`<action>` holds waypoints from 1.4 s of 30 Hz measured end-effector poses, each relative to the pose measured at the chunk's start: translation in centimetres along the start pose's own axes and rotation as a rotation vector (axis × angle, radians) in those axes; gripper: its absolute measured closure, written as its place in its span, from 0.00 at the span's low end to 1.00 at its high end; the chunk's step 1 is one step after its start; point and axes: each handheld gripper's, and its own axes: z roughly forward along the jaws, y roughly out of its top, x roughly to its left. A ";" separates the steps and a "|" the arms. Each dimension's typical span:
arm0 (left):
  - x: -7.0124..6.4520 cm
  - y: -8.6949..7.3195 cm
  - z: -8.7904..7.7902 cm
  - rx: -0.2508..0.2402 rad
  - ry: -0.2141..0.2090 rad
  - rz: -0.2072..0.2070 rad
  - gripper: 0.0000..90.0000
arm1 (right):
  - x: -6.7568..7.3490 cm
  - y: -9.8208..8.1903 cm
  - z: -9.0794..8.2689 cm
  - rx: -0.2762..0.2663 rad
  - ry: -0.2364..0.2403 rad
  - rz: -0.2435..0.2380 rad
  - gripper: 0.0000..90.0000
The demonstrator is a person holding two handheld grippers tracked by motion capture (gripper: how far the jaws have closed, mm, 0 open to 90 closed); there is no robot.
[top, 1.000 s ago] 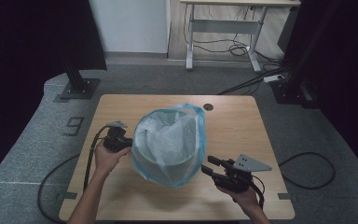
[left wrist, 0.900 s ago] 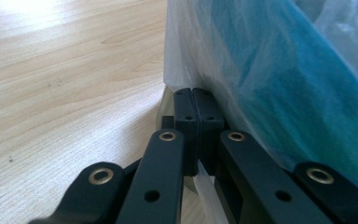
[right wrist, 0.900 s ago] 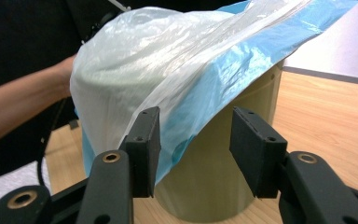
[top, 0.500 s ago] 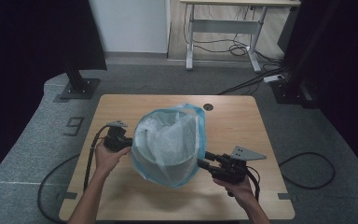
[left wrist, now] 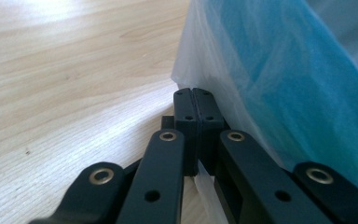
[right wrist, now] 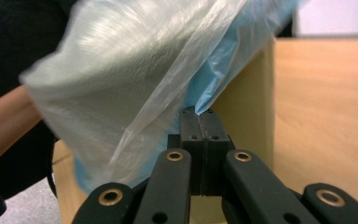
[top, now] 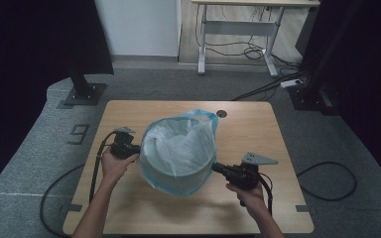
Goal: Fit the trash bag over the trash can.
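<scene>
A round bin lined with a thin blue plastic bag (top: 178, 153) stands in the middle of the wooden table (top: 258, 129). The bag's rim is folded down over the outside of the bin. My left gripper (top: 136, 148) is at the bin's left side. In the left gripper view its jaws (left wrist: 193, 95) are shut on the pale film of the bag (left wrist: 284, 79). My right gripper (top: 216, 167) is at the bin's lower right. Its jaws have just been closing, and in the right gripper view they (right wrist: 200, 114) pinch a fold of the bag (right wrist: 135, 74).
A cable hole (top: 222, 113) sits in the table behind the bin. Gripper cables (top: 96, 168) trail off the table's front and sides. A white desk (top: 238, 25) and black stands (top: 82, 89) are on the floor beyond the table.
My right gripper has moved left up to the bin's side, and its jaws have closed on the bag film. The left gripper has kept its grip in place.
</scene>
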 end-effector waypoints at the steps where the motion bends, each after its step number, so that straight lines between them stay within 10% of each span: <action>1: 0.2 0.0 0.2 0.011 0.001 -0.012 1.00 | -0.4 -0.3 0.3 0.012 -0.007 0.017 0.99; 23: 1.3 -1.3 3.6 0.144 -0.035 -0.056 1.00 | -2.0 -4.7 3.8 0.250 -0.095 0.066 0.99; 42: 1.2 -1.4 4.3 0.180 -0.031 -0.073 0.98 | -2.5 -5.0 3.8 0.293 -0.213 0.012 0.99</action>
